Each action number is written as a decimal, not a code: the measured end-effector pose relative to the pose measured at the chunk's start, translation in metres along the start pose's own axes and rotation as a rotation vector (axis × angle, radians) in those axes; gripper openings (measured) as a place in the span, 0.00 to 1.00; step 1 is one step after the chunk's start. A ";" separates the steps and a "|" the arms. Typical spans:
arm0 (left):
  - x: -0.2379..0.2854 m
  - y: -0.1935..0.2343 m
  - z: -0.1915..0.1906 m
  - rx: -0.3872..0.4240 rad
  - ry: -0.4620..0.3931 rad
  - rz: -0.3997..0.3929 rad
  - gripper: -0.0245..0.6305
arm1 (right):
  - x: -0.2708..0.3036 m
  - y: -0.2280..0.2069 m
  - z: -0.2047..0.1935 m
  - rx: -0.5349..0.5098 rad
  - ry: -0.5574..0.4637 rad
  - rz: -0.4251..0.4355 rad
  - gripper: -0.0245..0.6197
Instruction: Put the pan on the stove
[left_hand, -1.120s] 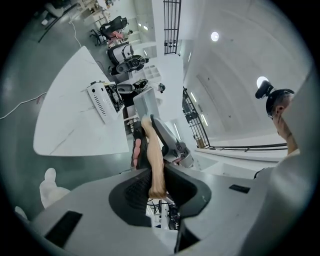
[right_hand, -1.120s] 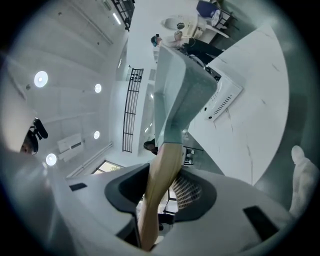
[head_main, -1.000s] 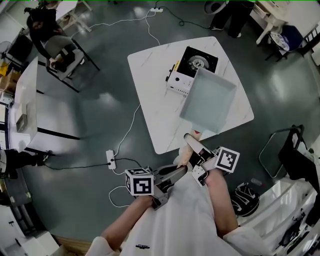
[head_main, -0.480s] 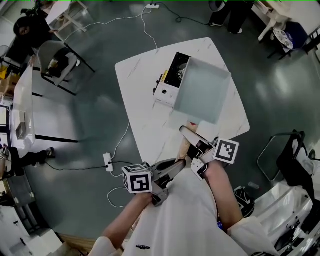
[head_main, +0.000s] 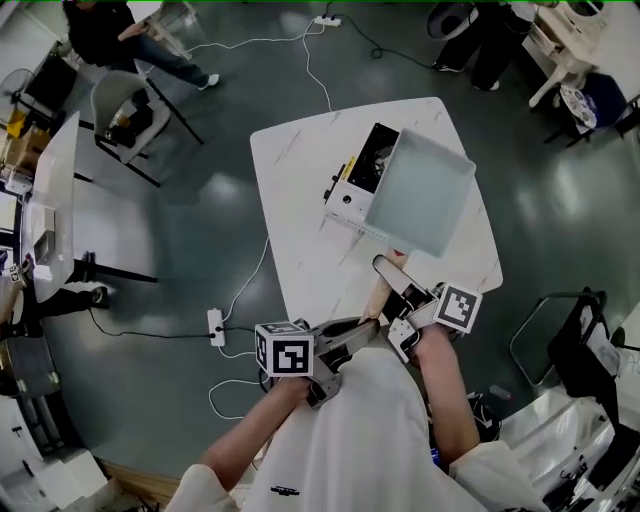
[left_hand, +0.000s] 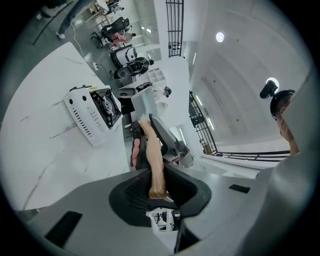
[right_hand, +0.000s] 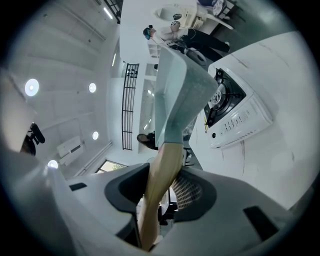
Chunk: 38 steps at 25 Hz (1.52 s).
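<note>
A square pale grey pan (head_main: 420, 195) with a wooden handle (head_main: 378, 300) hangs tilted over the right half of a white single-burner stove (head_main: 352, 180) on the white marble table (head_main: 300, 210). Both grippers grip the handle. My right gripper (head_main: 392, 282) is shut on it close to the pan. My left gripper (head_main: 366, 328) is shut on its near end. In the left gripper view the handle (left_hand: 155, 160) runs up from between the jaws, and the stove (left_hand: 92, 112) stands to the left. In the right gripper view the pan (right_hand: 177, 95) rises from the handle (right_hand: 162, 175) beside the stove (right_hand: 235, 112).
A power strip (head_main: 217, 325) and cables lie on the dark floor left of the table. Chairs (head_main: 130, 115) and a seated person are at the far left, with another white table (head_main: 50, 200) beside them. A black chair (head_main: 585, 345) stands at the right.
The pan has moved left over the stove and now hides most of the burner. Both grippers kept their hold on the handle.
</note>
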<state>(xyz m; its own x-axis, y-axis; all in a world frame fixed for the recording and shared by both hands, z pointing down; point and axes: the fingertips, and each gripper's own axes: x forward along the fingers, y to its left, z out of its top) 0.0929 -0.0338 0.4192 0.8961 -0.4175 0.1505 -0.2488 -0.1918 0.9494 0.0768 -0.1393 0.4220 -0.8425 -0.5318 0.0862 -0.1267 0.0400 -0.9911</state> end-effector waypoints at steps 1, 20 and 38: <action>-0.001 -0.001 0.000 0.003 0.003 -0.001 0.15 | -0.001 0.000 -0.001 0.003 -0.004 -0.001 0.26; 0.026 0.041 0.033 -0.075 -0.003 -0.002 0.15 | 0.026 -0.048 0.038 0.016 0.018 -0.062 0.27; 0.072 0.138 0.096 -0.161 0.022 0.070 0.15 | 0.091 -0.139 0.103 0.094 0.039 -0.075 0.27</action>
<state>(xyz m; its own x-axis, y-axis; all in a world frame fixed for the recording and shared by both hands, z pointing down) 0.0877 -0.1759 0.5347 0.8870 -0.4047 0.2225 -0.2507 -0.0171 0.9679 0.0714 -0.2807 0.5576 -0.8522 -0.4973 0.1626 -0.1418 -0.0796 -0.9867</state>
